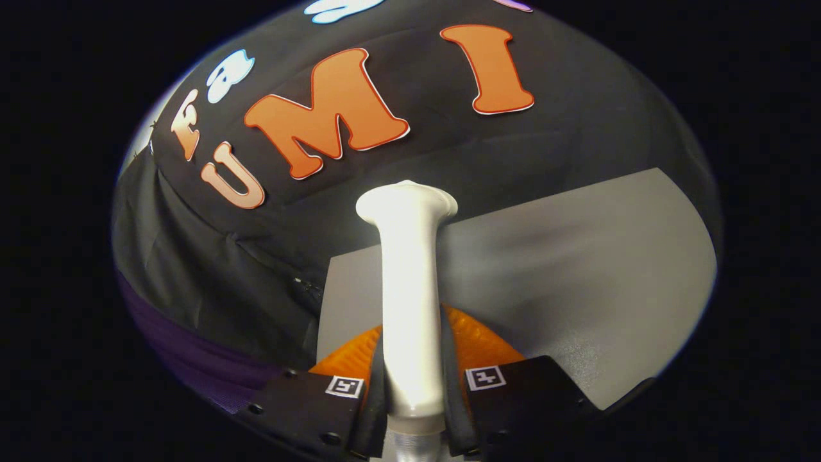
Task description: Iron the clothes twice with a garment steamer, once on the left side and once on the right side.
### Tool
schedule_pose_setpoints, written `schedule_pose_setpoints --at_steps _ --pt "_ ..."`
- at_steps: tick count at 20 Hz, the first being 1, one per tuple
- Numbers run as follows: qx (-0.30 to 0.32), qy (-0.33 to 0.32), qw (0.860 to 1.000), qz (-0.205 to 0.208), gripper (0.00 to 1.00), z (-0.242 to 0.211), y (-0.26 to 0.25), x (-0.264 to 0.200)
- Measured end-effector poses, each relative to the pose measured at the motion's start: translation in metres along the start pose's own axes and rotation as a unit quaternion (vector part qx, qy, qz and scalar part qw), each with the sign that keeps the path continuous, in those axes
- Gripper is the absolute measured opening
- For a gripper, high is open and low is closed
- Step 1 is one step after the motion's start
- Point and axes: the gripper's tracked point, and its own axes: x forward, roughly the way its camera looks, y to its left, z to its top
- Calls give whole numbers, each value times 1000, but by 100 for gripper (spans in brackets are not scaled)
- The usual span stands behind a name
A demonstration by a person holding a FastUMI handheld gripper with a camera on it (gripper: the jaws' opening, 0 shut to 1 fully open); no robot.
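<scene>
A white garment steamer (409, 282) stands upright between my fingers, its long handle running forward and ending in a wider flat head (406, 200). My gripper (410, 378) is shut on the steamer's handle, with both fingers pressing its sides. The head points toward the black booth wall beyond. A strip of purple cloth (192, 359), perhaps the garment, lies low to the left of the fingers; most of it is hidden.
A grey tabletop (577, 269) stretches ahead and to the right of the fingers, its far edge meeting the black cloth wall (577, 128). The wall's cloth hangs in folds to the left (211, 276).
</scene>
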Motion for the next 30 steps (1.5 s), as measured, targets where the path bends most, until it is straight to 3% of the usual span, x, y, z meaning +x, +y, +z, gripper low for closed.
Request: schedule_pose_setpoints --at_steps 7,12,16,30 --pt "-54 -94 993 -45 44 19 9 -39" --pt "-53 -180 979 -84 44 15 4 -84" --pt "-50 -234 967 -90 44 9 23 -135" --pt "-38 -375 918 -124 44 -73 100 -305"
